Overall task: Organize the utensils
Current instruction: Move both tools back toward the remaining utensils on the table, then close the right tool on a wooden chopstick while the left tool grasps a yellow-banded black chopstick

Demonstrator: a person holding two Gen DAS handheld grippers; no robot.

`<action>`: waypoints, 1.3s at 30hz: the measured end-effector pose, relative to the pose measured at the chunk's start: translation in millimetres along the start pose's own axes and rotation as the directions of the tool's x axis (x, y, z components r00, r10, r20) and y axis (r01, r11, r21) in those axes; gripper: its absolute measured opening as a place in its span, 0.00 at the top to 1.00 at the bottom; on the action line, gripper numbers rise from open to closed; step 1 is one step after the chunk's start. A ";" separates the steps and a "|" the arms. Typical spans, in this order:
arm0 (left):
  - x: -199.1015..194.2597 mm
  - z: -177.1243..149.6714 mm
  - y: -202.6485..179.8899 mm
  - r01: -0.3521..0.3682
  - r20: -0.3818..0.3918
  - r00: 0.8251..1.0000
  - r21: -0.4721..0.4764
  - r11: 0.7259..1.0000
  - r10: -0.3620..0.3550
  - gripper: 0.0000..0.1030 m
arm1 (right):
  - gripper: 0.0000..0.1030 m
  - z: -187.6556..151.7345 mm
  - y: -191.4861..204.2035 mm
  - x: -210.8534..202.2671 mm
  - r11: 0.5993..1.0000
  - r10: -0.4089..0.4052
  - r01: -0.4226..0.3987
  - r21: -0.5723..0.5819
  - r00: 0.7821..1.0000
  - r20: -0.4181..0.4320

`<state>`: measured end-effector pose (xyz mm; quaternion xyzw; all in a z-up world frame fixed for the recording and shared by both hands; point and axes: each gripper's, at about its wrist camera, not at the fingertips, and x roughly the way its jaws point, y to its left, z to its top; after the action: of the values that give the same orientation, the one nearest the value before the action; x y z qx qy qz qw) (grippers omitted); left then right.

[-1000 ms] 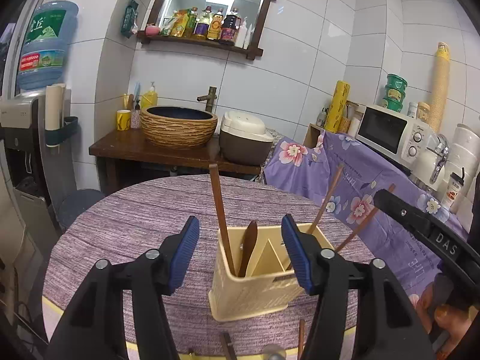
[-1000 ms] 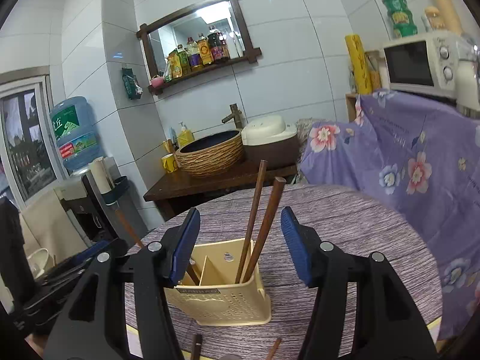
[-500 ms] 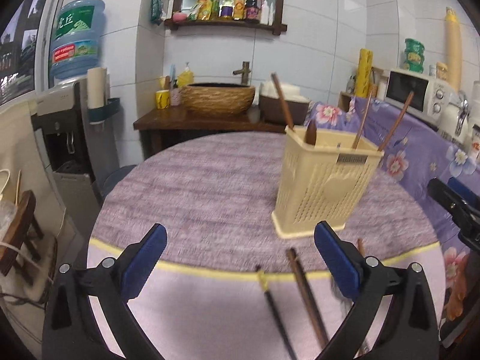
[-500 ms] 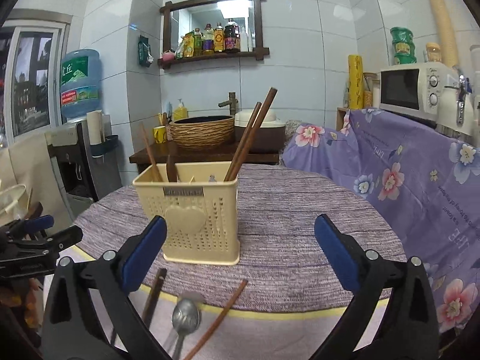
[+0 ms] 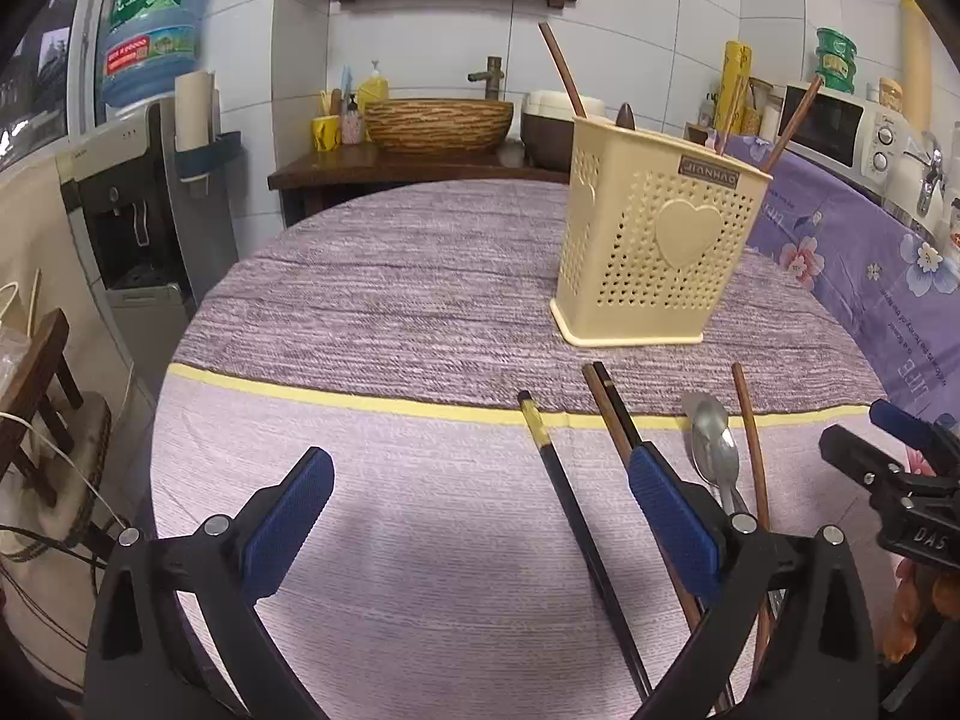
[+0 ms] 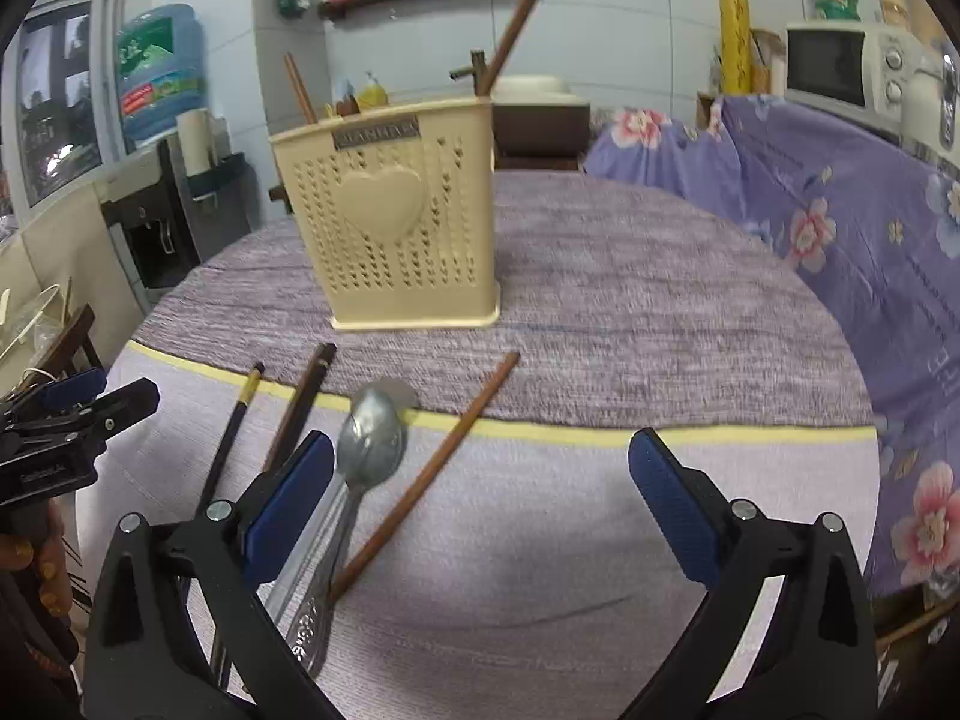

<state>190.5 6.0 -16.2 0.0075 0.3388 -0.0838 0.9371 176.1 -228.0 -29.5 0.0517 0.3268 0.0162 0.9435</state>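
Partly done, by my reading. The cream utensil holder [image 5: 654,240] stands upright on the round worktop [image 5: 390,276], on the darker far half of the cloth beyond the yellow stripe. It already has contents: one brown chopstick [image 5: 561,69] leans out at its left side, a dark rounded tip [image 5: 625,114] shows just above the rim, and more sticks [image 5: 792,123] rise at its right side; which compartment each sits in cannot be told from this low angle. Left to sort, all lying loose on the near part of the cloth in front of the holder: a black chopstick with a yellow band [image 5: 564,492], a dark brown pair [image 5: 612,408] lying together, a metal spoon [image 6: 369,438] with a second metal handle apparently alongside it, and a single reddish-brown chopstick [image 6: 432,474] lying at a slant, its near end touching the spoon handles. Left claw [image 5: 480,516]: jaws released and spread wide, nothing between the pads except the black chopstick lying on the cloth below, not gripped. Right claw [image 6: 480,504]: likewise released and wide, empty; the spoon and reddish chopstick lie just inside its left pad. Both claws sit low and near the loose items. Judgement: at least five or six pieces remain, so a fair share of the job is ahead; the next pickup has not begun.
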 end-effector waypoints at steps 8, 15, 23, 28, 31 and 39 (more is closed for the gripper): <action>18.8 -6.1 -10.1 0.019 -0.102 0.995 0.001 1.000 -0.019 0.37 | 0.25 -1.1 1.7 20.3 0.999 -0.030 0.032 0.021 0.993 -0.117; 26.2 1.3 -14.0 0.019 -0.128 0.992 -0.013 1.000 -0.020 0.48 | 0.52 16.9 -5.8 53.0 0.992 -0.004 0.032 0.122 0.975 -0.222; 31.1 1.7 -18.2 0.015 -0.136 0.991 -0.003 1.000 -0.015 0.49 | 0.65 32.5 6.6 89.2 0.986 -0.048 0.093 0.138 0.952 -0.303; 36.5 1.0 -15.3 0.018 -0.150 0.988 -0.011 1.000 -0.020 0.49 | 0.70 35.1 15.3 94.5 0.989 -0.094 0.124 0.084 0.950 -0.297; 39.8 2.4 -14.9 0.020 -0.155 0.988 -0.014 1.000 -0.022 0.49 | 0.85 37.1 16.8 99.2 0.990 -0.122 0.135 0.026 0.951 -0.284; 46.8 5.1 -15.8 0.019 -0.173 0.985 -0.001 1.000 -0.019 0.49 | 0.92 37.5 8.8 97.4 0.989 -0.114 0.084 -0.121 0.955 -0.272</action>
<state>226.6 -17.0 -41.3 0.0116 0.4188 -0.0919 0.9033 275.9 -216.3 -59.1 -0.0189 0.4572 -0.0064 0.8891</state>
